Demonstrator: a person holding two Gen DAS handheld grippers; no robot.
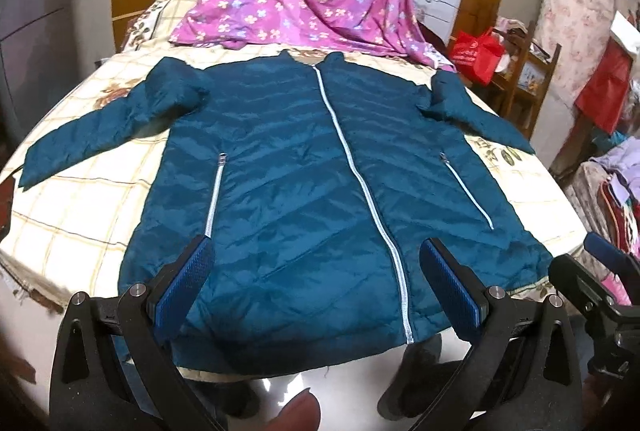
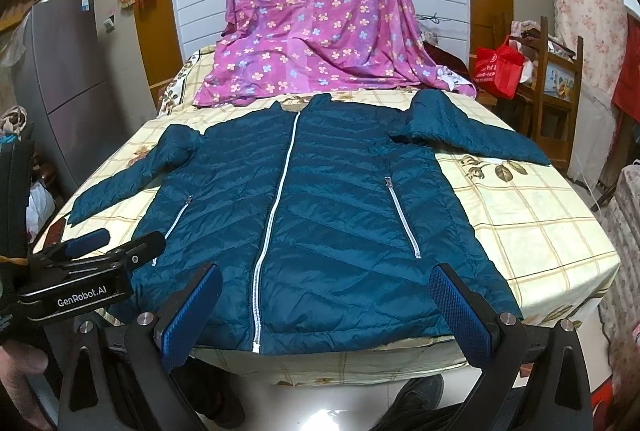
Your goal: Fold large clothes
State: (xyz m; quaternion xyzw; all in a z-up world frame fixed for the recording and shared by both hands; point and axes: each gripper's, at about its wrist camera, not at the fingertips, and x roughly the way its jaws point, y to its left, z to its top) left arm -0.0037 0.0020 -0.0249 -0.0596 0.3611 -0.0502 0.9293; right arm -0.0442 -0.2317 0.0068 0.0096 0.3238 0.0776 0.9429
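Item one: jacket (image 1: 296, 191), teal, quilted, zipped up the front with a pale zipper (image 1: 360, 187). I see it lying flat and face up on the bed (image 1: 80, 207), collar toward the far end, hem at the near edge. Both sleeves are spread outward; each has its upper part bunched near the shoulder. Two slanted pocket zippers show on the front.

Item two: left tool (image 1: 316, 287). My view has its blue pads set wide apart, holding nothing. It hovers just above the near hem, to the left of the front zipper's lower end; I cannot tell whether it touches the fabric.

Item three: right tool (image 2: 326, 305). Pads likewise wide apart and empty, hanging over the near hem, with the zipper's lower end between them, toward the left pad. In the left wrist view it shows at the far right edge, beside the jacket's right hem corner.

Item four: purple flowered sheet (image 2: 316, 23), draped beyond the collar at the far end of the bed.

Item five: red bag (image 2: 498, 67), off to the right of the bed.
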